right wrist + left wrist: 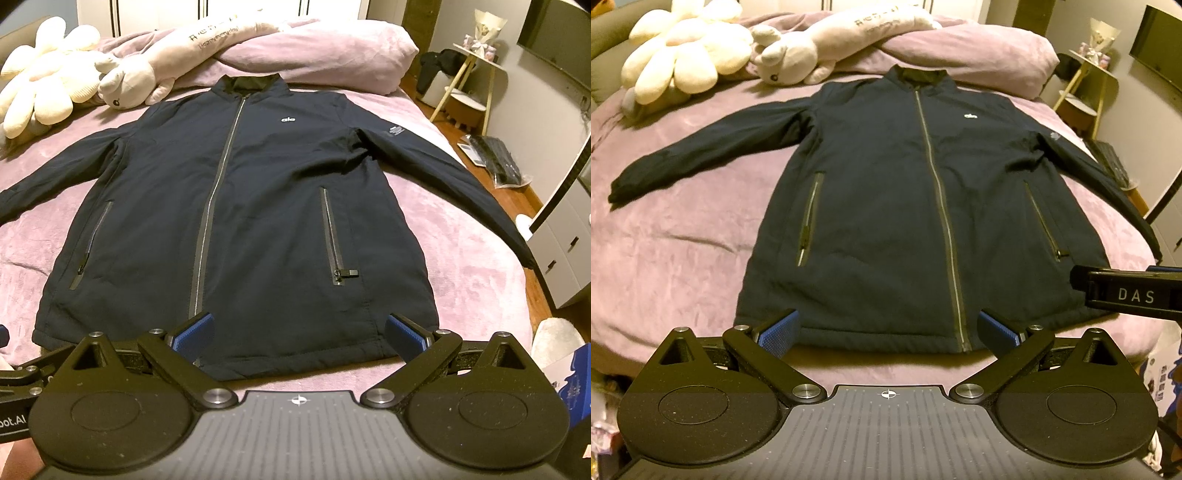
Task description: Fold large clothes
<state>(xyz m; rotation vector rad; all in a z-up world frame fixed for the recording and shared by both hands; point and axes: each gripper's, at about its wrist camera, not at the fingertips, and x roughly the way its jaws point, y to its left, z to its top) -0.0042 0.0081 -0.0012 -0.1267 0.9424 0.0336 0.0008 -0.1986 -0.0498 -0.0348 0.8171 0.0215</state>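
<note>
A dark navy zip-front jacket (886,206) is seen laid flat, front side up and zipped, on a bed covered with a mauve plush blanket (676,251), its collar toward the top of the frame and its hem toward the bottom. Both sleeves are spread outward; in the right wrist view the jacket (236,206) fills the middle of the frame, and one sleeve is seen to run past the bed's edge at the right. The left tongs (886,332) are held wide apart at the lower middle of the left wrist view, nothing being gripped; the blue-padded fingertips (777,334) are set just at the hem, the lower end of the grey zipper (938,192) lying between them, nearer the right-hand pad. Whether the pads touch the cloth cannot be told. The right tongs (299,334) are likewise spread open and empty, placed at the hem to the right of the zipper (218,184), below the zipped side pocket (334,240). The right tongs also appear at the right edge of the left wrist view, over the hem corner. Cream and white plush toys (701,55) are seen at the upper left, beyond the collar.
</note>
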